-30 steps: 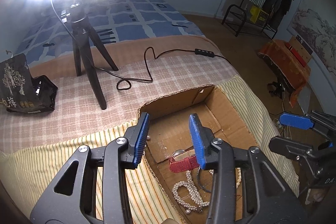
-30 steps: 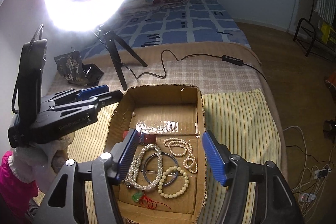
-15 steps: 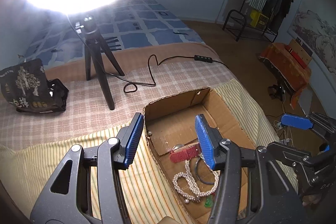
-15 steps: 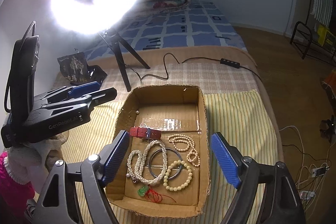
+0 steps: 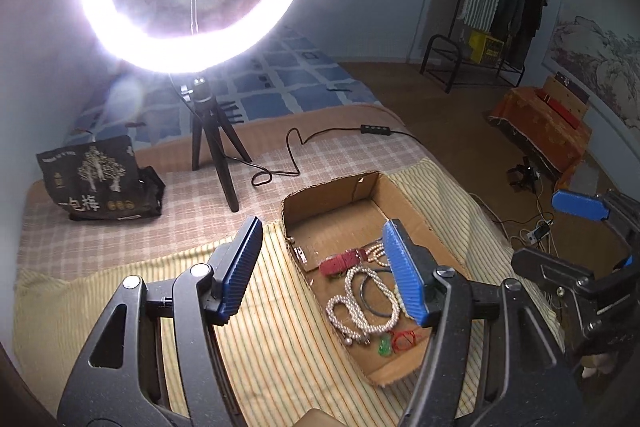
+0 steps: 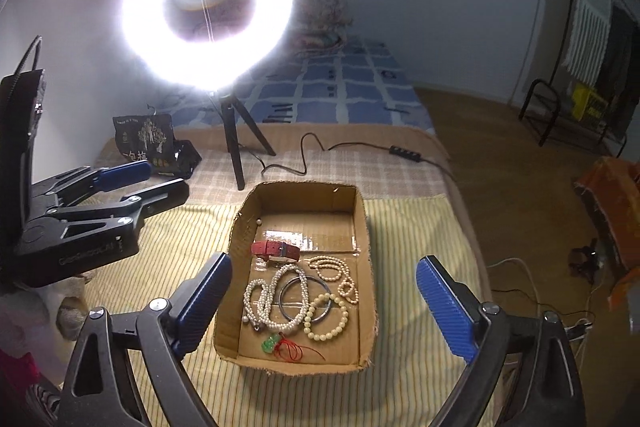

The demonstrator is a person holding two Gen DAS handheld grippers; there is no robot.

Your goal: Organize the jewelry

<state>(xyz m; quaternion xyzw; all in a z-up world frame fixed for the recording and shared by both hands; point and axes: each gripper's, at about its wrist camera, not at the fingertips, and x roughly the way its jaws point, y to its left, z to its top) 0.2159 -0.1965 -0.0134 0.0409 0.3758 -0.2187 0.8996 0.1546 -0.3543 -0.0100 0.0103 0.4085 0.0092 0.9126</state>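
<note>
A shallow cardboard box (image 6: 362,215) (image 5: 412,203) lies on a striped yellow cloth (image 6: 416,227). Inside lie a red watch strap (image 6: 274,250) (image 5: 340,261), a long white pearl necklace (image 6: 264,301) (image 5: 352,307), a dark metal bangle (image 6: 304,297), a cream bead bracelet (image 6: 326,319), a small pinkish bead string (image 6: 336,269) and a green pendant on red cord (image 6: 276,343) (image 5: 386,347). My right gripper (image 6: 326,311) is open and empty, raised above the box's near end. My left gripper (image 5: 324,271) is open and empty, above the box's left wall; it shows at the left of the right wrist view (image 6: 132,183).
A lit ring light (image 6: 208,23) on a black tripod (image 6: 236,143) stands behind the box, its cable (image 6: 360,147) trailing right across the checked blanket. A black printed bag (image 6: 148,143) lies at the back left. The bed edge and floor lie to the right.
Both grippers have pulled back and up from the box, so more of the box and ring light shows. Both sets of jaws have widened. The jewelry has not moved.
</note>
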